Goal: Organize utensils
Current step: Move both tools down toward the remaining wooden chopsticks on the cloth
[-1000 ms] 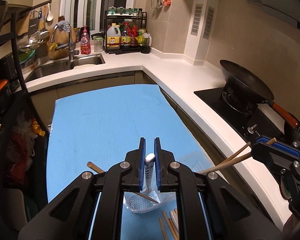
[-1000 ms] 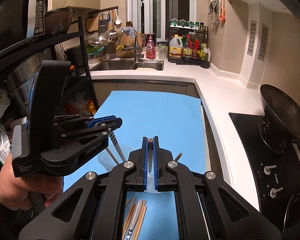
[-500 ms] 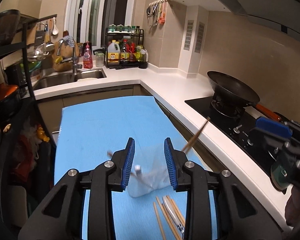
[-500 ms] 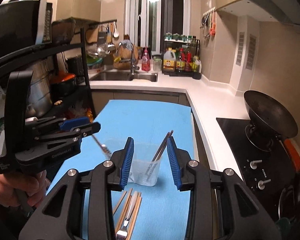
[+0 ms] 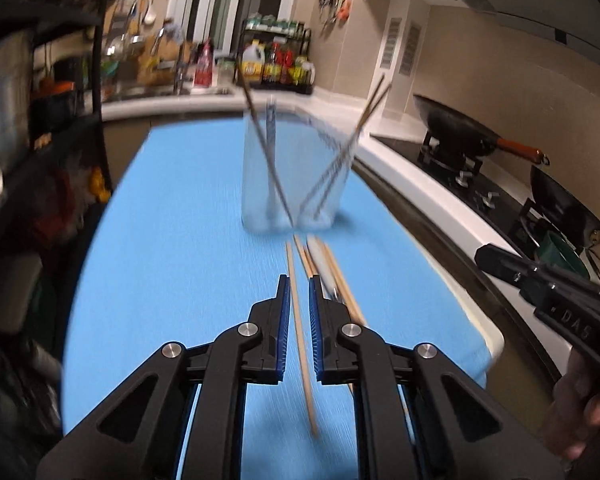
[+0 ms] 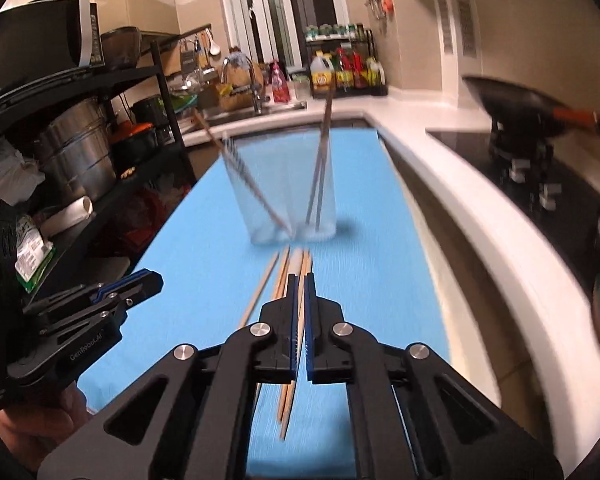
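Left gripper (image 5: 296,294) jaws narrow around one chopstick (image 5: 300,332); right gripper (image 6: 301,292) likewise. Clear cup (image 5: 290,168) at twelve o'clock: long sticks could tip it.

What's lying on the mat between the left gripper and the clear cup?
In the left wrist view, loose wooden chopsticks and a blurred silvery utensil lie on the blue mat between the left gripper and the clear cup.

Ahead of the left gripper (image 5: 298,292) stands a clear, glossy plastic cup (image 5: 292,172). Pale matt wooden chopsticks (image 5: 300,320) lie between its ribbed blue pads (image 5: 284,320), on a matt blue cloth-like mat (image 5: 180,260).
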